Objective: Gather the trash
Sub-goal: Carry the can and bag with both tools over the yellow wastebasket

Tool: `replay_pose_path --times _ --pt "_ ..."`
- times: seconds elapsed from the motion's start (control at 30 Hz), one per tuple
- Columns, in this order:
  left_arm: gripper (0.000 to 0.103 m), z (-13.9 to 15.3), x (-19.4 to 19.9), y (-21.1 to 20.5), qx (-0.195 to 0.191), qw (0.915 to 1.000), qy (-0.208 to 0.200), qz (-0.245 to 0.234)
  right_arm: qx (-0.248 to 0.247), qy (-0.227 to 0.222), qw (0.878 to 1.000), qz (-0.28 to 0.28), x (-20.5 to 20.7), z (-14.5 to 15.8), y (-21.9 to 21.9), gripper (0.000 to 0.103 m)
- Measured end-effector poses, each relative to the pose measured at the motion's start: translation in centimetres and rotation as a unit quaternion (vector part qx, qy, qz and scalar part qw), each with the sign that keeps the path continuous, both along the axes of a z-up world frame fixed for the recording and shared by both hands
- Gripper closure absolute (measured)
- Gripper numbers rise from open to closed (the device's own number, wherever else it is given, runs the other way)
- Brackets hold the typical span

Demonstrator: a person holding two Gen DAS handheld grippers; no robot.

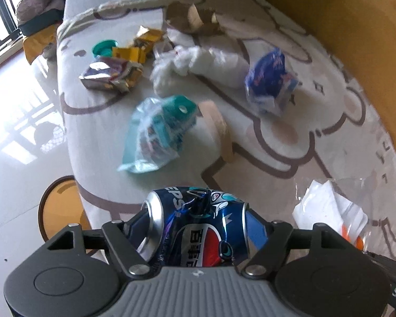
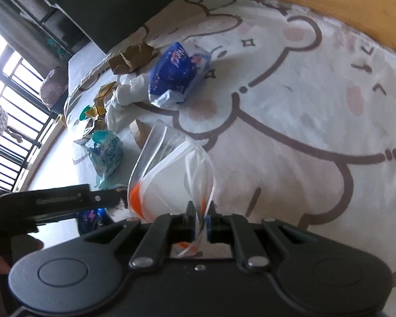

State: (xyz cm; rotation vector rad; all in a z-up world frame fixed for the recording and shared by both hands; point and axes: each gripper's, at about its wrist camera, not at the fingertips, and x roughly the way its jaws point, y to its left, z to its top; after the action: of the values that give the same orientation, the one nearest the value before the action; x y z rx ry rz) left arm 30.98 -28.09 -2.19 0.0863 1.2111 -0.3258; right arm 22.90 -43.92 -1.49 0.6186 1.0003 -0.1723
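Left claw [image 1: 198, 227] squeezing a squashed blue can [image 1: 195, 227] near the bed [image 1: 290, 137] edge, right claw [image 2: 200, 219] pinching a clear bag [image 2: 171, 169] above the bed, more trash farther away, blue packet [image 2: 177, 74], teal packet [image 1: 158, 132].

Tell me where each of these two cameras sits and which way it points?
Left wrist: on the left gripper, looking along a bed strewn with trash; its jaws clamp a crushed can.
Right wrist: on the right gripper, looking across the bed; its jaws pinch a clear bag.
Shared: blue packet, teal packet.
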Motion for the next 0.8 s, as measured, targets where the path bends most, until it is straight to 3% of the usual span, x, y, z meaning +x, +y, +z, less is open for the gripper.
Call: replay_pose_path --times 0.2,0.47,0.8 --pt "0.027 1.4 0.7 5.0 -0.025 0.9990 -0.032 0.021 -0.030 -0.020 0.998 0.043 2.9 2.3 4.0 0.096" --pt "0.027 2.7 2.4 15.5 -0.048 0.9939 -0.054 0.083 -0.060 -0.044 0.990 0.118 8.2 5.0 13.2 0.096" --pt "0.027 1.1 4.8 29.4 -0.050 0.9860 -0.048 0.152 -0.065 -0.032 0.979 0.193 14.0 3.7 26.5 0.096"
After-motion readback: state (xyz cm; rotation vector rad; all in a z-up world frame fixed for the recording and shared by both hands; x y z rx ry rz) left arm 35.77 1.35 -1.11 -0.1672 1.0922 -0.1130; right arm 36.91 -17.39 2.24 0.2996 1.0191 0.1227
